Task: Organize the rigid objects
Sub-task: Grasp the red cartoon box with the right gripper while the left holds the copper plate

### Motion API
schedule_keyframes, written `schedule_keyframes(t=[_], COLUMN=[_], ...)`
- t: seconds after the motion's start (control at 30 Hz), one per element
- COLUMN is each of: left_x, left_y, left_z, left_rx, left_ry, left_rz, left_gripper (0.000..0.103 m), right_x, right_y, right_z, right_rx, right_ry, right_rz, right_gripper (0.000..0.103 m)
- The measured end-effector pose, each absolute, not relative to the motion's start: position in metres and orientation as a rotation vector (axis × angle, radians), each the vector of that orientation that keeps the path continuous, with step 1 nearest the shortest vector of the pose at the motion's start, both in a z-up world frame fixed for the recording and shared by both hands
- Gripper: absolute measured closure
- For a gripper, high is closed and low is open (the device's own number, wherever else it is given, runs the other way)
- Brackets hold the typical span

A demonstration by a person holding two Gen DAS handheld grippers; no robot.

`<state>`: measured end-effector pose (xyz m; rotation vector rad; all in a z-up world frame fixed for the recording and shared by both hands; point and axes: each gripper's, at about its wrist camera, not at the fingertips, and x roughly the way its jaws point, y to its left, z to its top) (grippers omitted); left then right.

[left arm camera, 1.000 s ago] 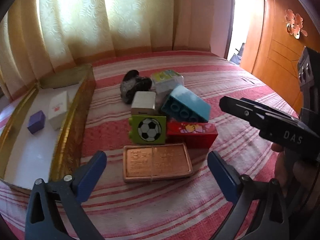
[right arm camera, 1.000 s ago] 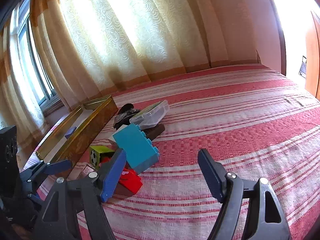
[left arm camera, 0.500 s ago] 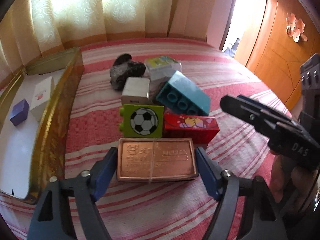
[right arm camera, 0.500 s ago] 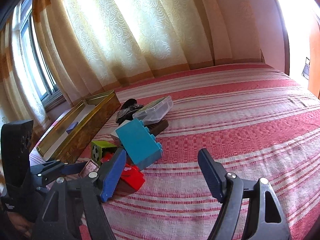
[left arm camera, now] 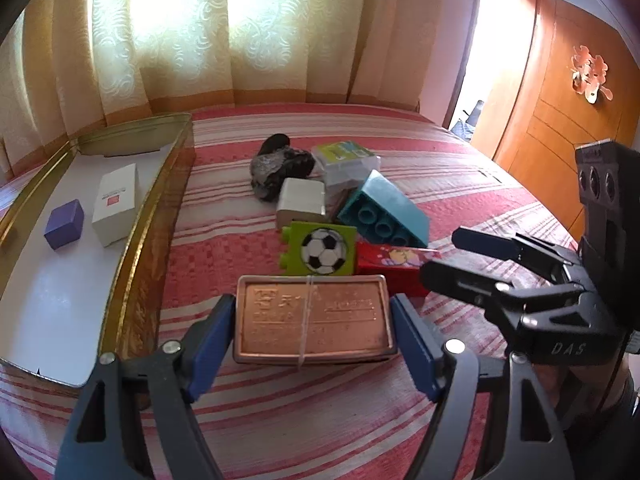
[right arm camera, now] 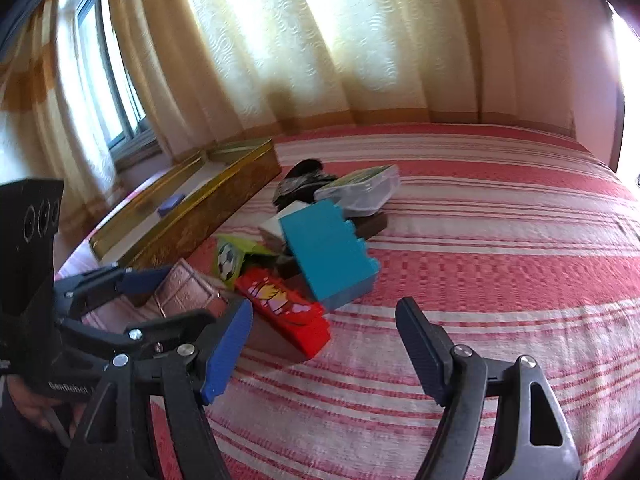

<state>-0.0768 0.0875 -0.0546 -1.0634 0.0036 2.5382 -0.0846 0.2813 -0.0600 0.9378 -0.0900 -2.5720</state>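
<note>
L gripper [left arm camera: 312, 320] sits low over the bed [left arm camera: 460, 168], jaws spread to either side of the copper tin [left arm camera: 312, 318]. Blue pads [left arm camera: 210, 340] are right at the tin's short ends, but can't tell if they press it or just flank it; the tin lies flat on the striped bedspread.

Left wrist view, clock dirs from the tin:
- 12: green soccer-ball block [left arm camera: 322, 250], just beyond the tin's far edge.
- 1: red block [left arm camera: 394, 264], touching the green one; teal block [left arm camera: 384, 212] tilted, leaning on the pile behind.
- 12, farther: white box [left arm camera: 301, 202], clear plastic case [left arm camera: 346, 162], dark crumpled lump [left arm camera: 280, 166].
- 10: gold tray [left arm camera: 156, 216] w/ white floor, holding a purple cube [left arm camera: 64, 224] and a white carton [left arm camera: 116, 202], close beside each other.
- 3: R gripper [left arm camera: 442, 256], black fingers reaching in by the red block.

R gripper [right arm camera: 324, 344] in its own view: jaws released, wide gap, nothing between, hovering over bare bedspread. Red block [right arm camera: 284, 312] at 11 from it, teal block [right arm camera: 328, 252] at 12. Copper tin [right arm camera: 184, 292] and L gripper [right arm camera: 188, 298] at 9; gold tray [right arm camera: 208, 216] at 10.
</note>
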Motion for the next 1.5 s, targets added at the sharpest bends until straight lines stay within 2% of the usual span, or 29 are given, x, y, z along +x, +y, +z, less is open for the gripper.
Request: schedule_keyframes(t=[0.53, 0.67, 0.8, 0.9, 1.0, 1.3, 1.33, 1.4, 1.5], left_x=[-0.075, -0.075, -0.075, -0.075, -0.074, -0.075, -0.075, -0.074, -0.072], left_y=[0.073, 0.073, 0.07, 0.069, 0.069, 0.069, 0.069, 0.068, 0.069], left_z=[-0.052, -0.052, -0.052, -0.052, -0.052, -0.051, -0.051, -0.051, -0.05], left_rx=[-1.026, -1.031, -1.034, -1.033, -1.032, -1.031, -1.029, -1.024, -1.008], left_ry=[-0.077, -0.078, -0.092, -0.097, -0.095, -0.092, -0.092, -0.092, -0.087], left_rz=[2.546, 2.565, 2.587, 2.59, 2.594, 2.597, 2.598, 2.601, 2.61], left_gripper=[0.026, 0.026, 0.026, 0.026, 0.026, 0.026, 0.026, 0.026, 0.026], right_x=[-0.11, -0.112, -0.113, -0.112, -0.11, -0.117, -0.117, -0.116, -0.115], right_y=[0.253, 0.249, 0.249, 0.249, 0.246, 0.238, 0.236, 0.235, 0.24], right_z=[-0.069, -0.07, -0.07, -0.07, -0.07, -0.07, -0.069, -0.069, -0.068], right_rx=[1.067, 1.081, 1.078, 1.075, 1.072, 1.078, 1.075, 1.072, 1.054], right_ry=[-0.017, 0.001, 0.004, 0.01, 0.036, 0.043, 0.063, 0.069, 0.039], right_rz=[-2.447, -2.435, -2.441, -2.433, -2.423, -2.426, -2.43, -2.422, -2.429], right_gripper=[0.027, 0.032, 0.053, 0.061, 0.063, 0.06, 0.062, 0.078, 0.078])
